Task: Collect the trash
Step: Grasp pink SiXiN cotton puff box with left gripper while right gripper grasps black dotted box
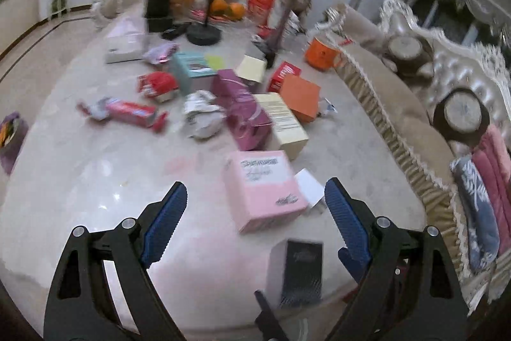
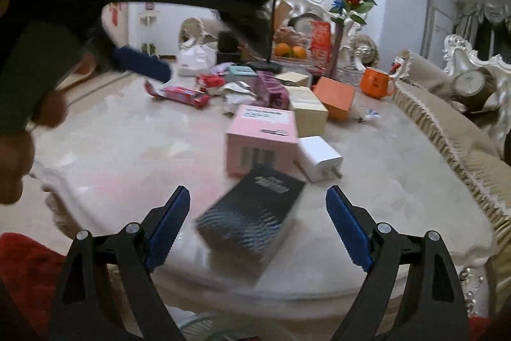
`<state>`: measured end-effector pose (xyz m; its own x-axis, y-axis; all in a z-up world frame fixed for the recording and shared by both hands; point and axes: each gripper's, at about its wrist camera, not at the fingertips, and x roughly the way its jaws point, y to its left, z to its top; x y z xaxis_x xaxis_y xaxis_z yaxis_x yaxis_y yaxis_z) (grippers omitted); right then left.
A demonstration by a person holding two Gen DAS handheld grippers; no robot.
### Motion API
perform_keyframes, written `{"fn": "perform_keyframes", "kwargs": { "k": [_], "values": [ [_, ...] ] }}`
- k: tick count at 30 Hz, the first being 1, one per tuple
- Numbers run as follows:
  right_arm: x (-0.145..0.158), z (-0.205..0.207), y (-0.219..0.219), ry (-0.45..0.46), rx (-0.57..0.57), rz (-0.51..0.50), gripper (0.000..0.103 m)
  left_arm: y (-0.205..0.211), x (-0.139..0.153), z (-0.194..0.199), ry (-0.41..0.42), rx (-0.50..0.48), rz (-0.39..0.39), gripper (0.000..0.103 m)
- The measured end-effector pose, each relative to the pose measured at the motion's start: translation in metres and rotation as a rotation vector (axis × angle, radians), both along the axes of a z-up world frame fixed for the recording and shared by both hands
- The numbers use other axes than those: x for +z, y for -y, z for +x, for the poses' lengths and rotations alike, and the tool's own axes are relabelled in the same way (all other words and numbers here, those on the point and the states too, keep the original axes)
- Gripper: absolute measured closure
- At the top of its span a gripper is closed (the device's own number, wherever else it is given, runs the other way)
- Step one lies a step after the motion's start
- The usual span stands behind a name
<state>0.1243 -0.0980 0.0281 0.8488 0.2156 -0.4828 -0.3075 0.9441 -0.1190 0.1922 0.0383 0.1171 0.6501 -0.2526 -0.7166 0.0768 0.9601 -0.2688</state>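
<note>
Both pairs of fingers gape wide and hold nothing: left gripper (image 1: 255, 200), right gripper (image 2: 258, 203). The black box (image 2: 252, 213), glossy card, lies on the table (image 2: 127, 155) right ahead of the right fingers. Best to straddle its narrow sides squarely. Behind it a stiff pink box (image 2: 262, 143); farther behind, crinkly wrappers (image 1: 127, 114).

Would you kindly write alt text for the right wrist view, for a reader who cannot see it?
The open right gripper hovers over a black box near the front edge of a pale marble table, its fingers clear of it. Behind sit a pink box, a white charger and scattered cartons and wrappers.
</note>
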Motion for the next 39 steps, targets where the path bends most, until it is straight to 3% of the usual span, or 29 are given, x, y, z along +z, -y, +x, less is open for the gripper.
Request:
{"fn": "perform_keyframes", "kwargs": {
  "k": [5, 11, 16, 20, 30, 32, 33, 34, 39],
  "values": [
    [-0.005, 0.014, 0.023, -0.079, 0.022, 0.001, 0.02, 0.028, -0.022, 0.037, -0.085, -0.047, 0.07, 0.017],
    [-0.01, 0.03, 0.056, -0.118, 0.039, 0.047, 0.02, 0.037, -0.054, 0.057, -0.154, -0.027, 0.114, 0.017],
    [-0.008, 0.036, 0.062, -0.107, 0.063, 0.043, 0.02, 0.035, -0.072, 0.066, -0.177, 0.025, 0.158, 0.017],
    [-0.01, 0.041, 0.06, -0.119, 0.098, 0.043, 0.02, 0.021, -0.078, 0.067, -0.169, 0.045, 0.1, 0.017],
    [-0.01, 0.056, 0.051, -0.191, 0.219, 0.07, 0.021, 0.004, -0.087, 0.068, -0.152, 0.059, 0.196, 0.017],
    [-0.01, 0.058, 0.051, -0.198, 0.219, 0.072, 0.027, 0.006, -0.086, 0.066, -0.138, 0.043, 0.197, 0.025],
    [-0.01, 0.059, 0.053, -0.209, 0.223, 0.076, 0.049, 0.007, -0.085, 0.065, -0.126, 0.032, 0.196, 0.034],
    [-0.011, 0.061, 0.054, -0.229, 0.231, 0.088, 0.064, 0.008, -0.084, 0.064, -0.119, 0.031, 0.209, 0.039],
    [-0.003, 0.055, 0.07, -0.25, 0.224, 0.173, 0.064, -0.002, -0.082, 0.052, -0.106, 0.035, 0.187, 0.039]
  ]
}}
